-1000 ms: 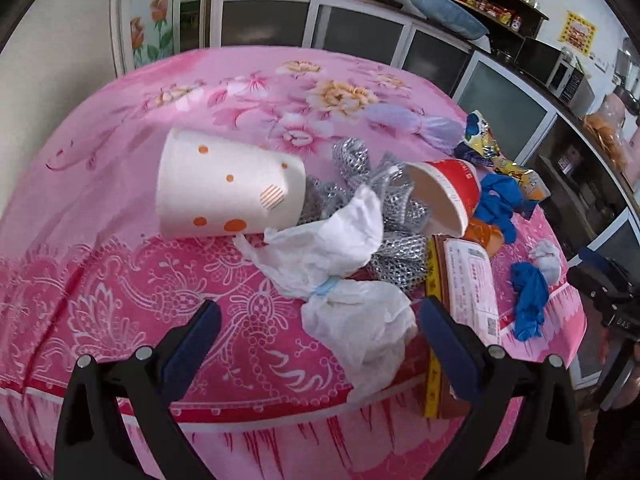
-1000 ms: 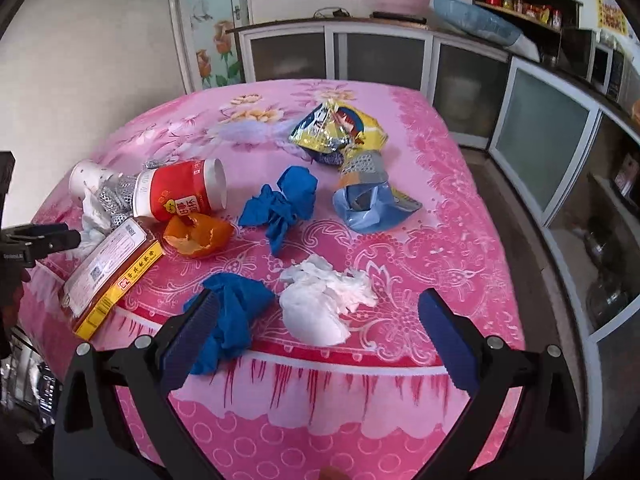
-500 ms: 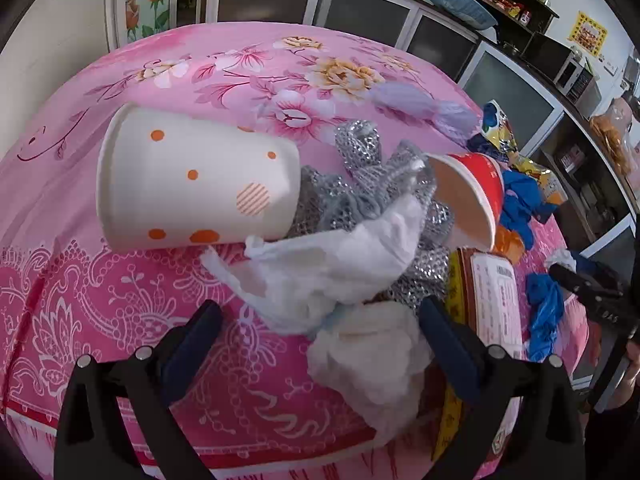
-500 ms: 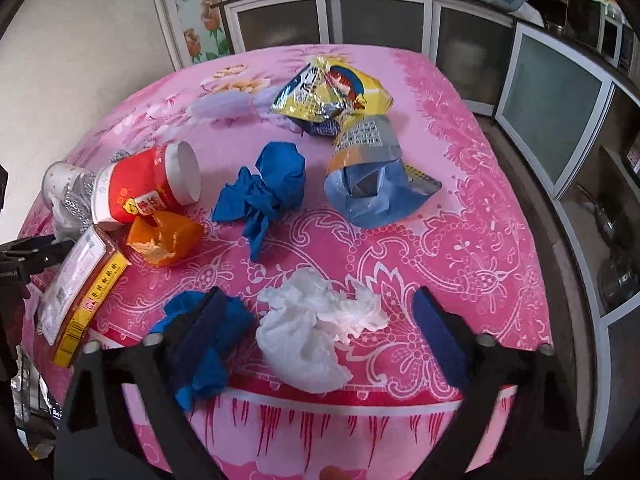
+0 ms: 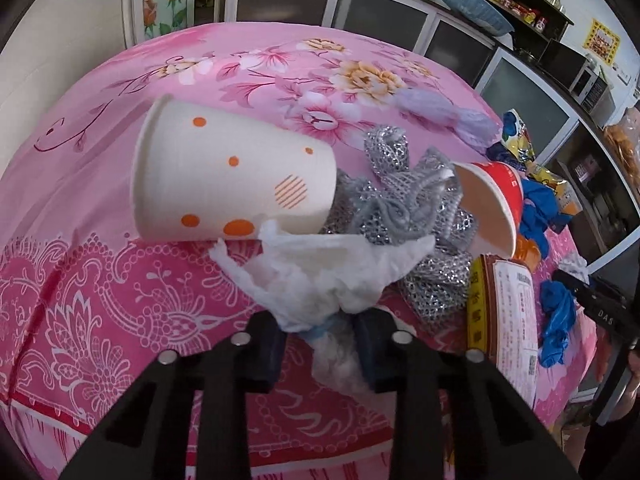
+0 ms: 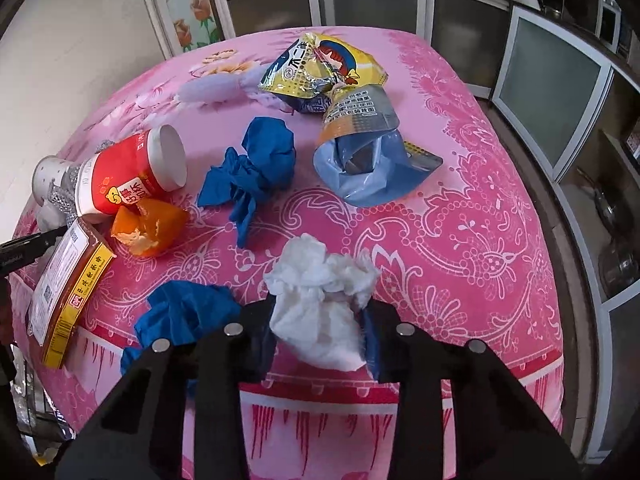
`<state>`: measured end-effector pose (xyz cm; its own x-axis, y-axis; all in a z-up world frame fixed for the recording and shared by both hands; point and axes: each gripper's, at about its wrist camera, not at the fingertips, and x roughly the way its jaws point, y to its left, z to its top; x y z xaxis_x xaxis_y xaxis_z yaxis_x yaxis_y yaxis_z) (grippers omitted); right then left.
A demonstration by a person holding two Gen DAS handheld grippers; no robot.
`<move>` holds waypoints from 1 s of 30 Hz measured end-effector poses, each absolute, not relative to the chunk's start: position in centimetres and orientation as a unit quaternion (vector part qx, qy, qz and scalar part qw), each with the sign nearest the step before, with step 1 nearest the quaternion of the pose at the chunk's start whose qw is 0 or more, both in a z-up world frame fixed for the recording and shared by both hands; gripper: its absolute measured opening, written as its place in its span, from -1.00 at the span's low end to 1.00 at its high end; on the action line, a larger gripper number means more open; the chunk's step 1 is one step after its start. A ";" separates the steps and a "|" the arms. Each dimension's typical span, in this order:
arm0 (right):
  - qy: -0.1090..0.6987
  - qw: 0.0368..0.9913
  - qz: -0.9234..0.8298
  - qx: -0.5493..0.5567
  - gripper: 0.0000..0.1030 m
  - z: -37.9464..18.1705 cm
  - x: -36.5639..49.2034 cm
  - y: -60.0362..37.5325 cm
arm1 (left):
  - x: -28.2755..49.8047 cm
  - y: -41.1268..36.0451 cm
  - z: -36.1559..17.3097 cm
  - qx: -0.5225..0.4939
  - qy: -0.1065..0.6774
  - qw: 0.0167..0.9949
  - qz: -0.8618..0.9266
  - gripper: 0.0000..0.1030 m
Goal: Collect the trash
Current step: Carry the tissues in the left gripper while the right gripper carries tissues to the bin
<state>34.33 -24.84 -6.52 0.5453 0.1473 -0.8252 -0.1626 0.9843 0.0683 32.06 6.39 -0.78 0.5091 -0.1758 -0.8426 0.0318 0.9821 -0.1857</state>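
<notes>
Trash lies on a pink floral tablecloth (image 5: 100, 300). My left gripper (image 5: 320, 344) is shut on a crumpled white tissue (image 5: 320, 280) near the table's front edge, just in front of a white dotted paper cup (image 5: 228, 176) lying on its side. My right gripper (image 6: 320, 336) is shut on another crumpled white tissue (image 6: 320, 292) at the table's front edge. A blue glove (image 6: 184, 316) lies just left of the right gripper.
Silver mesh (image 5: 404, 204), a red paper cup (image 6: 128, 176), orange peel (image 6: 148, 224), a yellow-edged box (image 6: 68, 292), a blue rag (image 6: 252, 168), snack bags (image 6: 324, 68) and a blue pouch (image 6: 368, 164) lie on the table. Cabinets (image 6: 360, 0) stand behind.
Both grippers moved forward over the table edge and closed from wide open onto their white tissues. The other trash has not moved.
</notes>
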 end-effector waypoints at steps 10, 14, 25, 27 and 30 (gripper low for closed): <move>0.430 0.898 0.092 0.014 -0.40 -3.7 32.3 -25.7 | 28.4 8.0 1.4 -0.107 0.482 0.866 -0.077 -0.52; 0.411 0.905 0.104 0.034 -0.40 -1.9 30.9 -26.0 | 26.8 7.9 2.9 -0.105 0.466 0.874 -0.083 -0.52; 0.368 0.925 0.051 0.079 -0.40 1.5 22.1 -31.8 | 24.0 1.4 7.0 -0.057 0.422 0.889 -0.171 -0.51; 0.361 0.928 0.028 0.094 -0.40 2.1 19.7 -34.2 | 23.5 -1.6 7.4 -0.046 0.421 0.882 -0.208 -0.51; 0.348 0.931 -0.019 0.107 -0.40 2.6 15.8 -37.6 | 22.3 -6.1 7.6 -0.024 0.417 0.870 -0.260 -0.51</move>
<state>15.76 -37.63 2.57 0.7568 0.0386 -0.6526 0.1103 0.9764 0.1857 22.34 -6.09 7.58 0.5166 -0.4732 -0.7136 0.4328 0.8634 -0.2592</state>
